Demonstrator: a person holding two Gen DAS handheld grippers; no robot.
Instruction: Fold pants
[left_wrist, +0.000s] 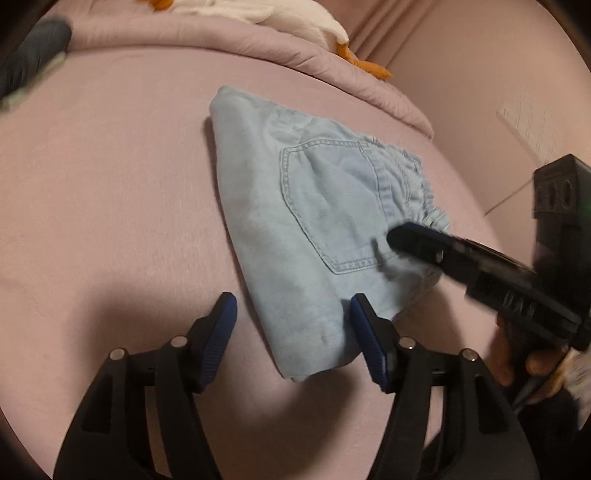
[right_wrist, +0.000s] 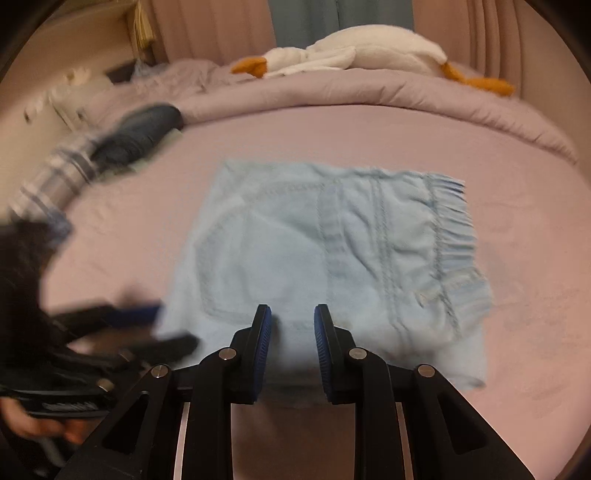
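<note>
Left wrist view: the folded pants (left_wrist: 295, 229) lie on the bed (left_wrist: 110, 206) just ahead of my left gripper (left_wrist: 291, 314), jaws apart, empty; my right gripper (right_wrist: 291, 321), part-open, hovers over their near edge, apparently done.

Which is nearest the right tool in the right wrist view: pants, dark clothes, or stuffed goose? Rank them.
1. Pants: right at the tips of the right tool, centre.
2. Dark clothes: farther back, on the left.
3. Stuffed goose: farthest, atop the rolled blanket at the back.
</note>
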